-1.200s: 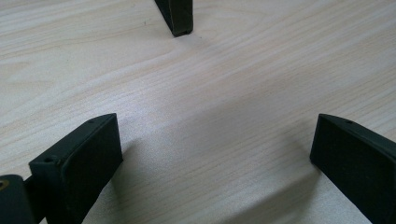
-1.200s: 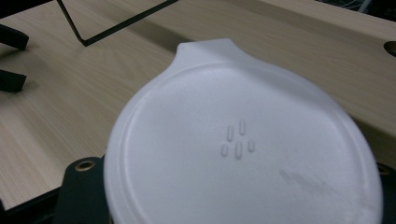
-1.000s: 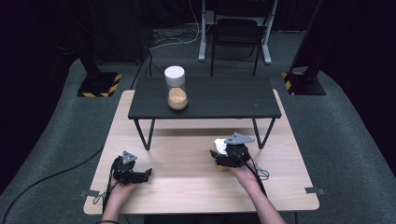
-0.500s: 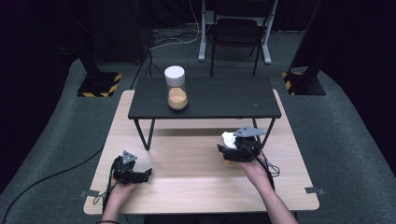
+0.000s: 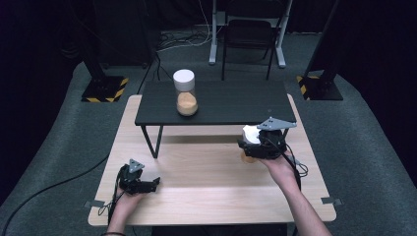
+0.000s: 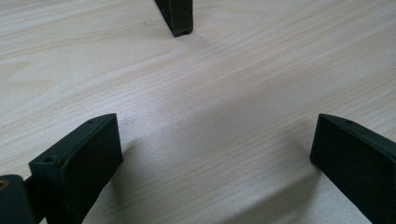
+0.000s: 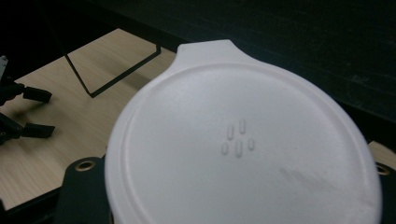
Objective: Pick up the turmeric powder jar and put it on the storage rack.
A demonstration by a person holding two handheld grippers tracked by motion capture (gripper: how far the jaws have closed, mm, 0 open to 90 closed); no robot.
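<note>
The right gripper (image 5: 255,145) is clamping a white-lidded clear plastic jar (image 7: 243,149), probably bound for the black shelf (image 5: 231,101); the left gripper (image 5: 147,185) is resting, jaws apart.

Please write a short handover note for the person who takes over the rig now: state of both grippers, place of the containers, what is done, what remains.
Left gripper: open, jaws apart, resting low on the wooden table at the front left, holding nothing.
Right gripper: shut on the white-lidded container, at the front right edge of the black shelf, at about the height of its top.
Second white-lidded jar: upright on the shelf, left of centre, orange-brown fill in its lower part.
Done: one jar on the shelf.
Left, probably: set the held container on the shelf and release.
</note>
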